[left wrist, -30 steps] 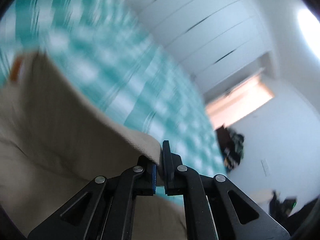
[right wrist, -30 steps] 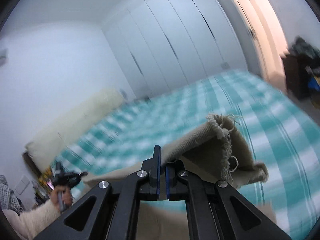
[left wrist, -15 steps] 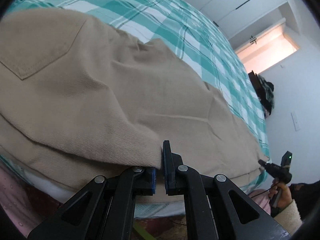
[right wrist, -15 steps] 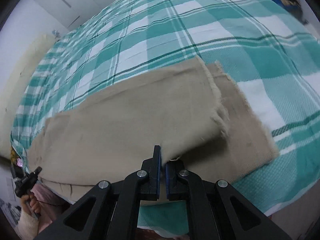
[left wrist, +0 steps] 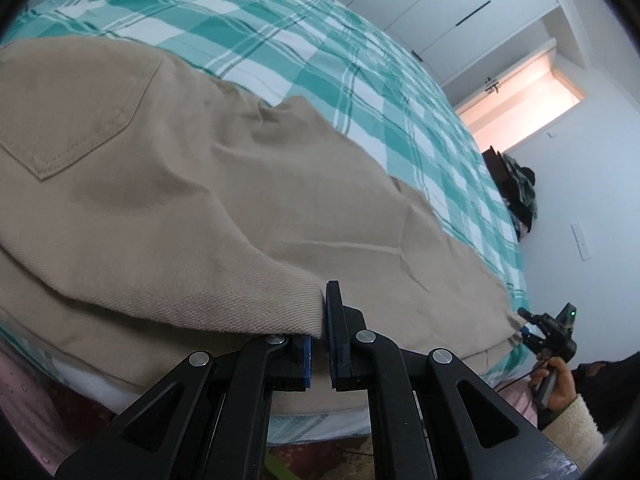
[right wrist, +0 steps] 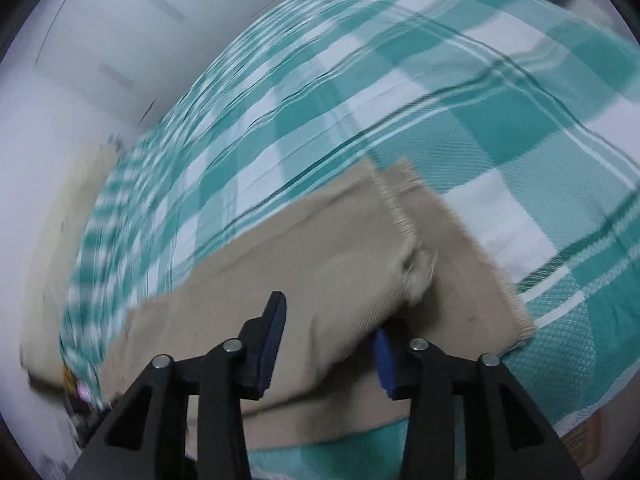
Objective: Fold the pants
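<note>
Tan pants lie folded lengthwise on a teal and white checked bed, back pocket at the upper left. My left gripper is shut on the near waist edge of the pants, low by the bed's front edge. In the right wrist view the frayed leg hems lie stacked on the bed. My right gripper is open, with the near edge of the pants leg lying loose between its fingers. The right gripper also shows far right in the left wrist view.
The checked bedspread stretches away to white wardrobe doors and a lit doorway. A pale pillow lies at the bed's far left in the right wrist view. The bed's front edge runs just under both grippers.
Both grippers came down from the air and laid the pants leg flat on the bed. My right gripper has opened and let go of the hem. The left stays shut on the waist edge.
</note>
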A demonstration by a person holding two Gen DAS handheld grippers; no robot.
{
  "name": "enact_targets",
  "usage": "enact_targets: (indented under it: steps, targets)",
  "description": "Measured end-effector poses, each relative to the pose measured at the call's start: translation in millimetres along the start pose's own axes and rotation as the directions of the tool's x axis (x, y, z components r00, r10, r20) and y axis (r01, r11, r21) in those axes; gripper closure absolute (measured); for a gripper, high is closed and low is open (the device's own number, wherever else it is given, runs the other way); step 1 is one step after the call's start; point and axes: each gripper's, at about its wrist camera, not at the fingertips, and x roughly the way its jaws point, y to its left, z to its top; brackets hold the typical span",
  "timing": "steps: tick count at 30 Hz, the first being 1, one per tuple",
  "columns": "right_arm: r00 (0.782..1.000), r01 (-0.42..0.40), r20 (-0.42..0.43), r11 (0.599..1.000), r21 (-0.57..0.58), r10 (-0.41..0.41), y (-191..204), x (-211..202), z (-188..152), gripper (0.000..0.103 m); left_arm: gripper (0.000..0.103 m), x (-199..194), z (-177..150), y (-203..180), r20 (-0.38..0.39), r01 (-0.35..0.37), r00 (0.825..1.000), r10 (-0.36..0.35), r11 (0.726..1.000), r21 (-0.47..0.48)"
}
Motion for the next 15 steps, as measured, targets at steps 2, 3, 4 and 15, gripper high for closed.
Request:
enact_targets:
  steps: [2,3,4,15]
  targets:
    - [1.000,-0.020,0.004,0.998,0.065,0.020,-8.1,3.7,3.4,0.062,0.099,-0.2,0.1,-0.6,0.002,0.001,1.000,-0.001,1.000,0.004]
    - [1.000,-0.022,0.004,0.997,0.080,0.021,-10.6,4.5,4.3,0.063,0.099,-0.1,-0.3,-0.4,0.002,0.001,1.000,-0.001,1.000,0.004]
    - [1.000,-0.006,-0.005,0.996,0.088,0.006,-12.7,5.2,5.3,0.085,0.099,0.3,-0.6,0.2,0.001,0.001,1.000,-0.001,1.000,0.002]
    - [0.993,0.116,-0.002,0.993,-0.029,-0.116,-5.9,-28.1,18.2,0.101,0.099,-7.5,-12.3,-19.7,-0.050,0.015,0.999,-0.012,0.999,0.052]
